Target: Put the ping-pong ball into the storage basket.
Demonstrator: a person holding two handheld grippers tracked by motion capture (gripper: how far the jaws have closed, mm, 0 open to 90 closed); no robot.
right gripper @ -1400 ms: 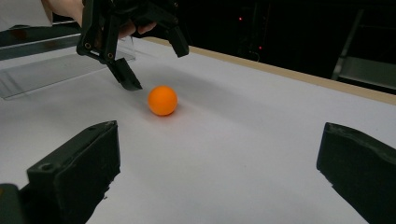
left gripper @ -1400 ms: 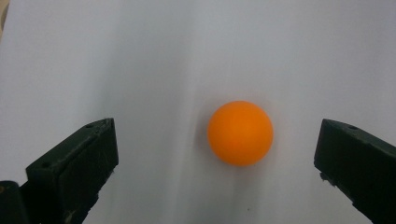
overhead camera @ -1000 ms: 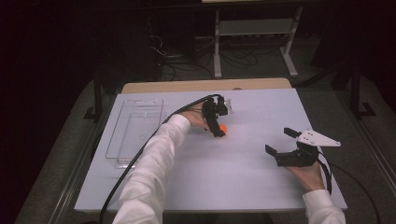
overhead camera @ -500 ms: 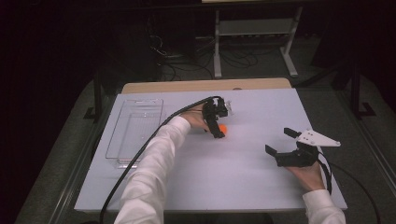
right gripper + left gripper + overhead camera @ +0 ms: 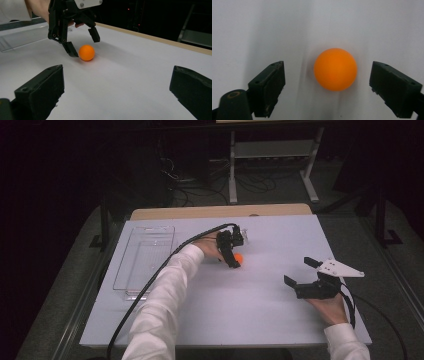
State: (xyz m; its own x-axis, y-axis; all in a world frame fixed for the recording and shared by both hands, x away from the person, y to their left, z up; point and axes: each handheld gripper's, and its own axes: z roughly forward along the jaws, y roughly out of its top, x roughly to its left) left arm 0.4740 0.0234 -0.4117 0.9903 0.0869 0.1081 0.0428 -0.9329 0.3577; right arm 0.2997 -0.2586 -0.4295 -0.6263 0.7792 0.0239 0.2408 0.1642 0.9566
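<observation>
The left gripper view shows the orange ball (image 5: 335, 69) resting on the white counter (image 5: 249, 32) between the left gripper (image 5: 327, 85), whose jaws have just been closing but do not touch it yet, so the grab looks close.

Clear tray (image 5: 145, 260) sitting at 9 o'clock of the orange ball (image 5: 239, 257), well apart; bare table (image 5: 260, 320) lying open btwn 3 and 6 o'clock.
</observation>
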